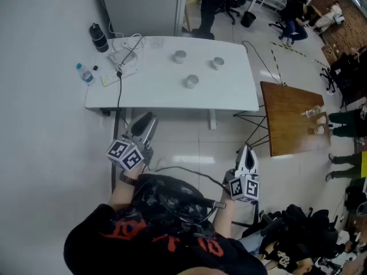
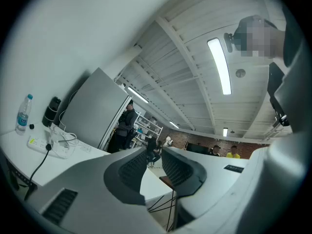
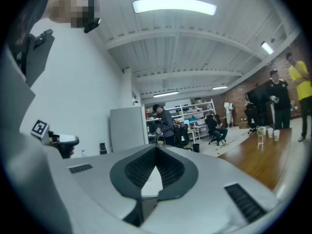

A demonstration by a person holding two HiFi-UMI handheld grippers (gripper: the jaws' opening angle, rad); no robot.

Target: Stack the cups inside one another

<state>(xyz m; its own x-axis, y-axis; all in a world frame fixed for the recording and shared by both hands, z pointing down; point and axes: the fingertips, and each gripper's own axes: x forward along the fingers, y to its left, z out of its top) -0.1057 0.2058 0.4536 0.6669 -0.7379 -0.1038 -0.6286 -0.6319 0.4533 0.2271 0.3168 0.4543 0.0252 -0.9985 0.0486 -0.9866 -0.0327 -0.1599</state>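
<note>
Three small metallic cups stand apart on the white table (image 1: 155,96): one at the back (image 1: 180,56), one to the right (image 1: 217,63) and one nearer the front (image 1: 191,81). Both grippers hang in front of the table's near edge, well short of the cups. My left gripper (image 1: 148,119) points toward the table's left part; in the left gripper view its jaws (image 2: 154,152) stand a little apart with nothing between them. My right gripper (image 1: 246,149) is over the floor, and its jaws (image 3: 156,149) meet at the tips, empty. Neither gripper view shows the cups.
At the table's left end are a black flask (image 1: 98,38), a water bottle (image 1: 85,73) and a power strip with cables (image 1: 121,62). A wooden table (image 1: 292,119) stands to the right. People are at the back, and bags (image 1: 298,228) lie on the floor at lower right.
</note>
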